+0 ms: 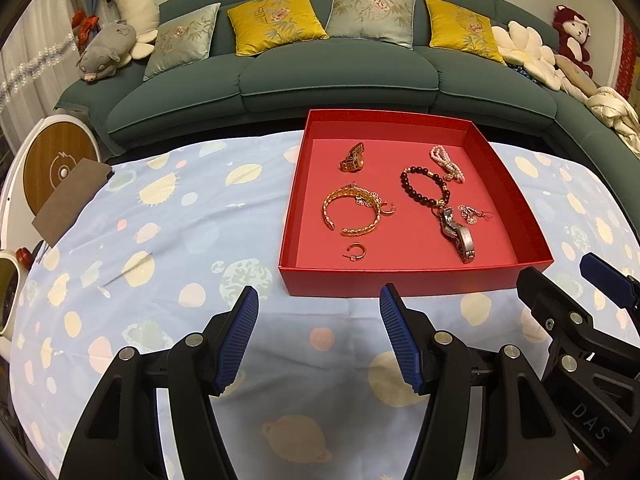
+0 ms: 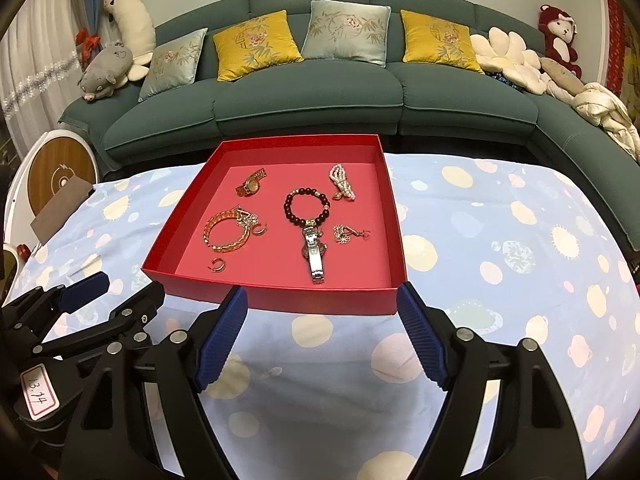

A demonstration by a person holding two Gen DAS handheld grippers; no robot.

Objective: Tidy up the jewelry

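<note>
A shallow red box (image 1: 400, 278) (image 2: 280, 300) sits on the table with jewelry inside. In it lie a gold watch (image 1: 353, 159) (image 2: 251, 184), a gold bangle (image 1: 352, 212) (image 2: 226, 232), a dark bead bracelet (image 1: 425, 186) (image 2: 306, 206), a silver watch (image 1: 460, 236) (image 2: 316, 254), a pearl bracelet (image 1: 446, 162) (image 2: 342, 182), and small hoop earrings (image 1: 354, 251) (image 2: 218, 265). My left gripper (image 1: 318, 296) is open and empty before the box's near wall. My right gripper (image 2: 320, 292) is open and empty at the same wall.
A pale blue cloth with planet prints (image 1: 160, 240) (image 2: 500, 260) covers the table. A green sofa with cushions (image 1: 340, 72) (image 2: 312, 92) stands behind. A brown card (image 1: 72, 200) lies at the table's left edge, next to a round white and wood device (image 1: 56, 168).
</note>
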